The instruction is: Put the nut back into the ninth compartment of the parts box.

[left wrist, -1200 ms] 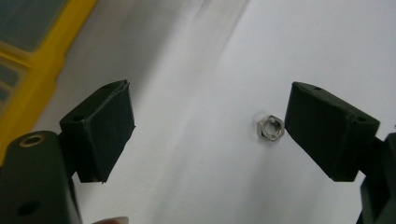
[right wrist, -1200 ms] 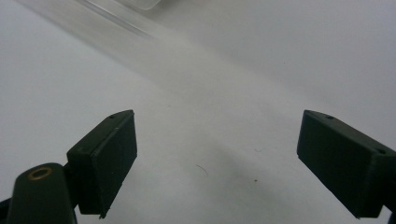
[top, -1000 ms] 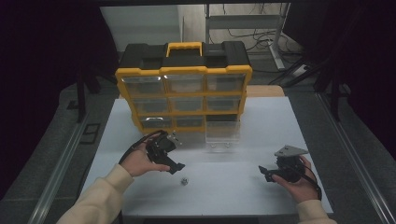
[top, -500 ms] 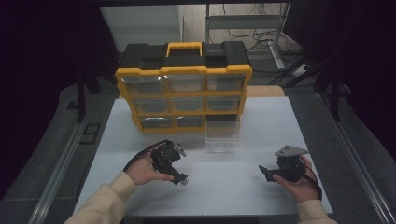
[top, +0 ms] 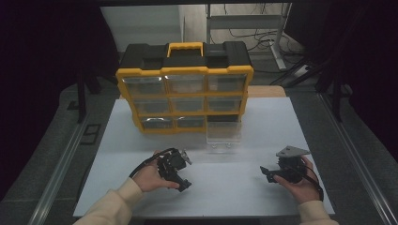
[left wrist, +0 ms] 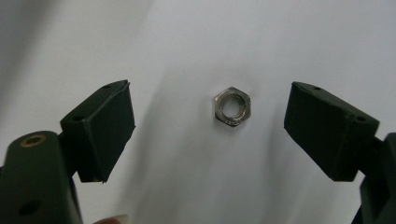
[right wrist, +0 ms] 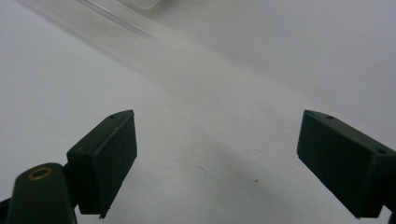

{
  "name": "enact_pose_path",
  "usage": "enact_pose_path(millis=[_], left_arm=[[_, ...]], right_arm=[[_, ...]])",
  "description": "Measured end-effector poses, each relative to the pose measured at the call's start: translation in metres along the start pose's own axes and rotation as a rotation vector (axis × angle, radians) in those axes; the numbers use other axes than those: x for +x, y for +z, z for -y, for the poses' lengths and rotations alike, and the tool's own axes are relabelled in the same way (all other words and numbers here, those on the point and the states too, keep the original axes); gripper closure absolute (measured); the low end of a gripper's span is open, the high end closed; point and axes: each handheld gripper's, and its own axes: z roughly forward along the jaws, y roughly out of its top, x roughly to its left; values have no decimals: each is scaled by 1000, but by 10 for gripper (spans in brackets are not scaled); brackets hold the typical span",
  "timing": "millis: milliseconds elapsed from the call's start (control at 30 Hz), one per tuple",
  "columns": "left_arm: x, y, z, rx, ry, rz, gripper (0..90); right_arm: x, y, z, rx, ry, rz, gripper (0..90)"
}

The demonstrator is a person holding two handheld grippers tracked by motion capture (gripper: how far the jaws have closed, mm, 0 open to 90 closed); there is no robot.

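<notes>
Item under handling: one steel hex nut (left wrist: 232,107), lying flat on the white tabletop (top: 234,187), bore upward. In the left gripper view it sits between the two pads of the left hand-held gripper (left wrist: 210,130), somewhat nearer the right-side pad, touching neither. The jaws stand wide apart and hold nothing; they have closed slightly within the last half second, with the nut between them but not pressed.

Right hand-held gripper (right wrist: 217,163): jaws likewise spread wide, nothing between them but bare tabletop, well apart from the nut. A clear drawer (top: 224,137) lies ahead of both grippers, in front of the yellow organiser (top: 184,98).

Assessment of handling: the nut is judged small, light, rigid and not fragile; its metal faces are smooth and likely slippery against the pads. Lying so low, it offers little height to grip. Best hold is across two opposite flats, pads squared to them and brought down close to the tabletop. A grip on the corners risks the nut twisting or popping out.
</notes>
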Motion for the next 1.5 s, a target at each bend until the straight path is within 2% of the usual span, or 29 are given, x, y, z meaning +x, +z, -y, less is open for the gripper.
enact_pose_path(millis=[300,667,1000,1233,1500], left_arm=[[-3,11,0,18,3,9,233],[-6,16,0,38,18,4,420],[-7,16,0,42,32,18,541],[-6,15,-1,43,37,35,689],[-5,14,-1,46,43,48,699]], right_arm=[[0,0,0,2,1,0,128],[0,0,0,1,2,0,128],[0,0,0,1,2,1,128],[0,0,0,1,3,1,128],[-1,0,0,1,2,1,128]])
